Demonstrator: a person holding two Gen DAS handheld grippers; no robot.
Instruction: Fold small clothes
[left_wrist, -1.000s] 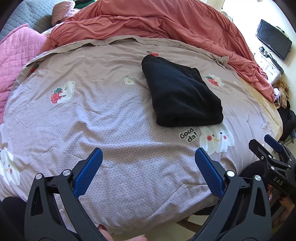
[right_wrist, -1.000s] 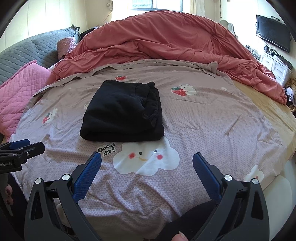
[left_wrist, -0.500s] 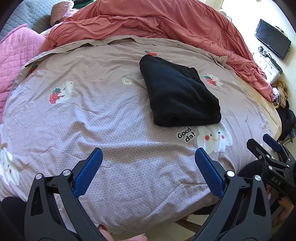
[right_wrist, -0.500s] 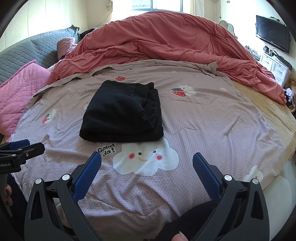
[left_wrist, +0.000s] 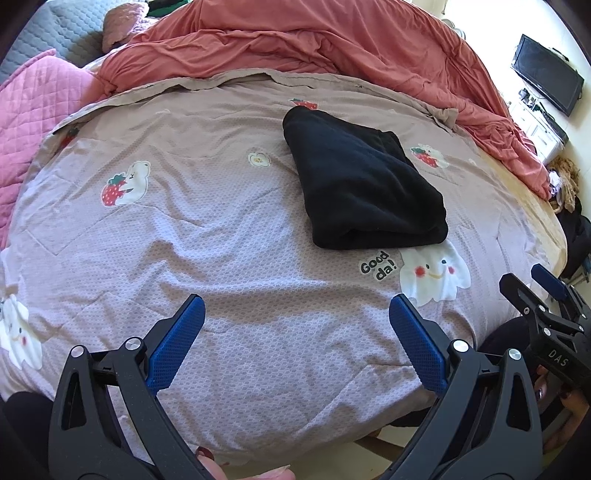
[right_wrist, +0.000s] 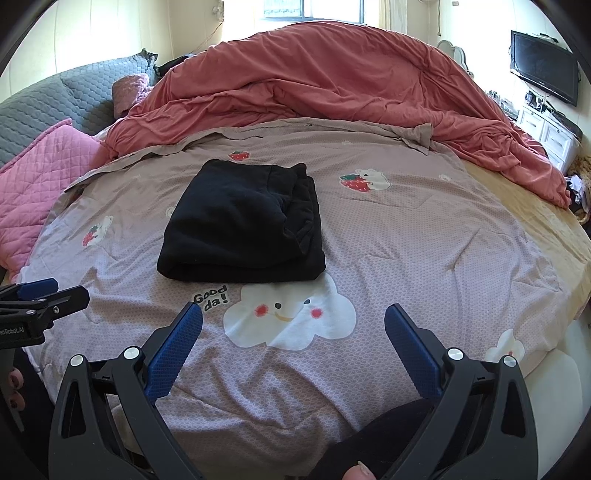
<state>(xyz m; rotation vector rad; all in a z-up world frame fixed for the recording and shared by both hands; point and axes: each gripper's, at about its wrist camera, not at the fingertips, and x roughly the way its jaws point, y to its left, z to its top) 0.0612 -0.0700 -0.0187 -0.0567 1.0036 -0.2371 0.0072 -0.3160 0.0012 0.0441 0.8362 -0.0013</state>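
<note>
A black garment (left_wrist: 364, 184) (right_wrist: 243, 225) lies folded into a thick rectangle on the lilac printed bedspread (left_wrist: 207, 236) (right_wrist: 424, 240), just beyond the "Good da!" cloud print. My left gripper (left_wrist: 297, 314) hovers open over the near part of the bed, well short and left of the garment, nothing between its blue pads. My right gripper (right_wrist: 293, 321) is open too, above the cloud print, close in front of the garment and holding nothing. Each gripper shows at the edge of the other's view.
A rumpled terracotta duvet (right_wrist: 332, 92) is heaped across the far side of the bed. Pink quilted pillow (right_wrist: 40, 173) and grey cushion (right_wrist: 74, 96) lie at left. A television (right_wrist: 543, 66) and white drawers (right_wrist: 550, 133) stand at right. The bed's near edge is below the grippers.
Both grippers have barely shifted; the garment sits slightly higher in the left wrist view, so that gripper has drawn back or tipped a little. Both stay open.
</note>
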